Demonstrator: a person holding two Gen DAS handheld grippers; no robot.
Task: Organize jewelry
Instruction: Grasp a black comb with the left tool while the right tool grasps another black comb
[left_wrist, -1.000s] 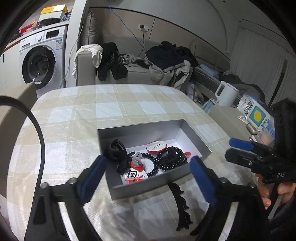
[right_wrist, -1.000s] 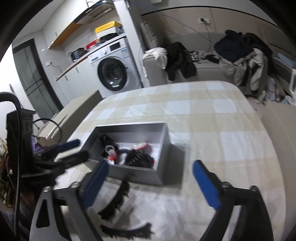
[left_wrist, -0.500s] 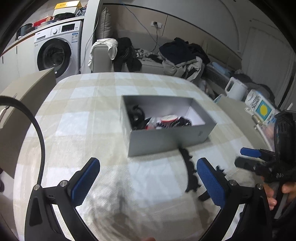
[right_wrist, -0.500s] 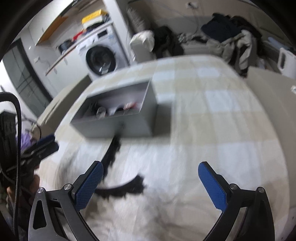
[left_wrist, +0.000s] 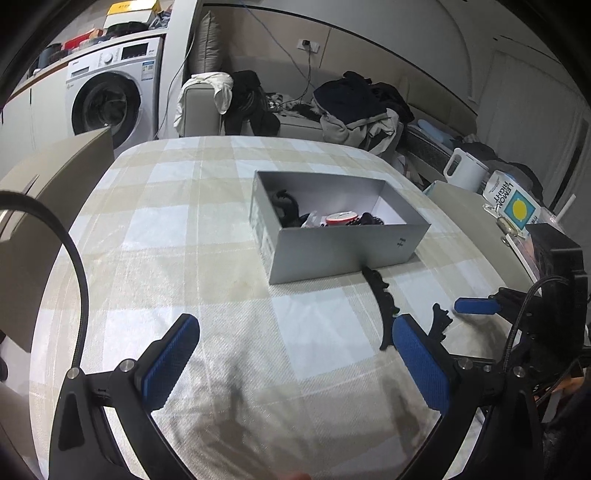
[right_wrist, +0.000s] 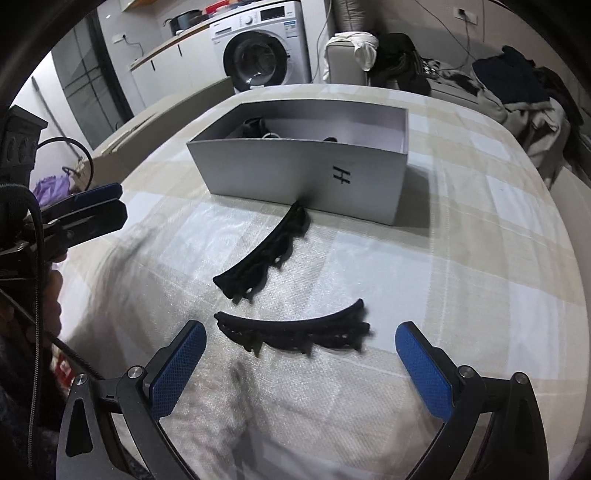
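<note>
Two curved black plastic hair clips are lying on the checked tabletop before the open grey cardboard box. Both the left gripper and right gripper are hovering with fingers spread, gripping nothing.

Both wrist views look obliquely down, near tabletop; share grey box, hair combs.

A washing machine stands beside a sofa (heaped with clothes) against pale wall panels.
</note>
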